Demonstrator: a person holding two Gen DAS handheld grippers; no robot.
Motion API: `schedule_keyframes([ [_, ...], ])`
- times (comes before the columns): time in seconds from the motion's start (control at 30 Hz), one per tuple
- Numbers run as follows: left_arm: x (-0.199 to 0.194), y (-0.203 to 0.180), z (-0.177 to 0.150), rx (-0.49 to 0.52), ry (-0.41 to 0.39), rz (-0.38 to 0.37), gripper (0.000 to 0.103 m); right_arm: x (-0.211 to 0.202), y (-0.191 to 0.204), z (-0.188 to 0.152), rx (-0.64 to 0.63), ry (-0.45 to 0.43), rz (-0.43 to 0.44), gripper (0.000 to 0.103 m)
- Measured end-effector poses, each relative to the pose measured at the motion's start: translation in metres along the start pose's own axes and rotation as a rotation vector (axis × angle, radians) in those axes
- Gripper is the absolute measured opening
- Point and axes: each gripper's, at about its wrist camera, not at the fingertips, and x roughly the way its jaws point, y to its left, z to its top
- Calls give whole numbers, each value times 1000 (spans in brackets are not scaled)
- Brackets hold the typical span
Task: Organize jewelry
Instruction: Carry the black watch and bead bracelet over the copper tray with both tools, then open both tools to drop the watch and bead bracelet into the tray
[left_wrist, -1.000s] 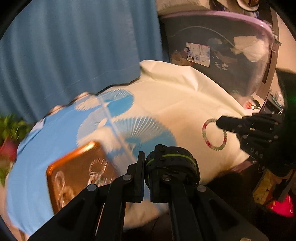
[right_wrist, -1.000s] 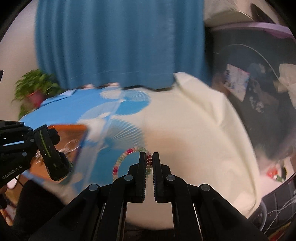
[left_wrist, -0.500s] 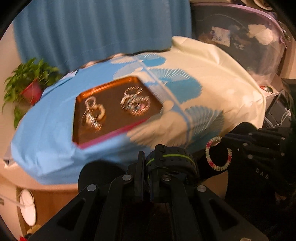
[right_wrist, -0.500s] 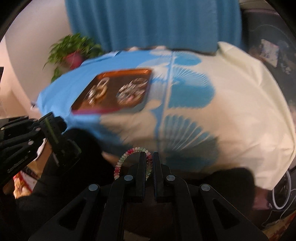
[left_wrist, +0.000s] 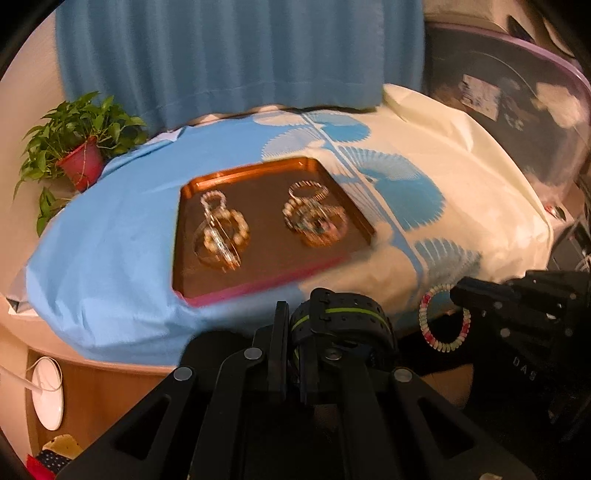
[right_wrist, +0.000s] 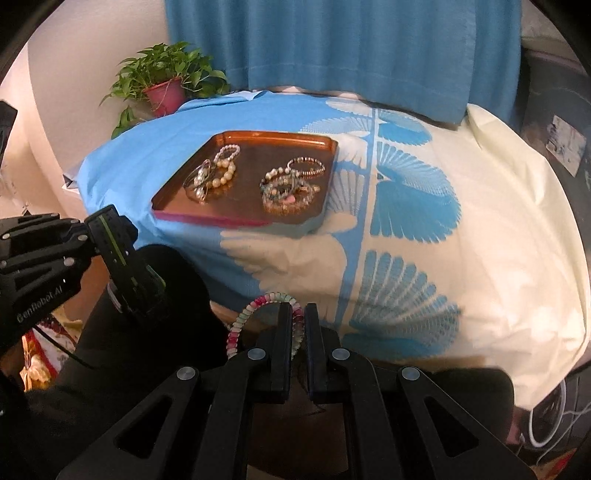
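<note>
A copper tray (left_wrist: 255, 168) (right_wrist: 273, 135) rests on the blue side of the tablecloth. It holds a pearl bracelet pile (left_wrist: 221, 229) (right_wrist: 212, 173) and a mixed bead pile (left_wrist: 314, 218) (right_wrist: 288, 190). My left gripper (left_wrist: 291, 321) (right_wrist: 88, 236) is shut on a black band with a green stripe (left_wrist: 340, 319) (right_wrist: 125, 266), in front of the table's near edge. To its right, my right gripper (right_wrist: 297, 314) (left_wrist: 476, 295) is shut on a pink, green and white bead bracelet (right_wrist: 240, 321) (left_wrist: 443, 325), also just off the near edge.
A potted plant (left_wrist: 79, 147) (right_wrist: 166, 83) stands beyond the table's far left, with a blue curtain (right_wrist: 332, 44) behind. A clear bin with a purple rim (left_wrist: 517, 96) sits at the right. The cream half of the cloth (right_wrist: 498, 221) lies bare.
Both grippers have drawn back and down from over the cloth to the table's near edge, each keeping its hold. The tray has come fully into both views.
</note>
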Motion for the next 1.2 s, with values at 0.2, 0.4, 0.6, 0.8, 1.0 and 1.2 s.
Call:
schedule_keyframes([
  [0.2,21,25,51,-27,-44,34,2,28,0,52,-1,-36,6,6],
  [0.4,54,49,97,-33,-66,76,3,62,3,113,12,-80,16,6],
  [0.6,88,67,124,-49,-62,92,3,97,0,163,28,-97,10,6],
  [0.8,116,78,136,-59,-48,99,3,135,0,184,23,-62,-8,6],
  [1.0,137,88,132,-75,20,165,92,167,5,189,-2,12,-33,22],
  [1.2,109,94,112,-134,-57,191,100,167,4,165,25,40,-76,78],
])
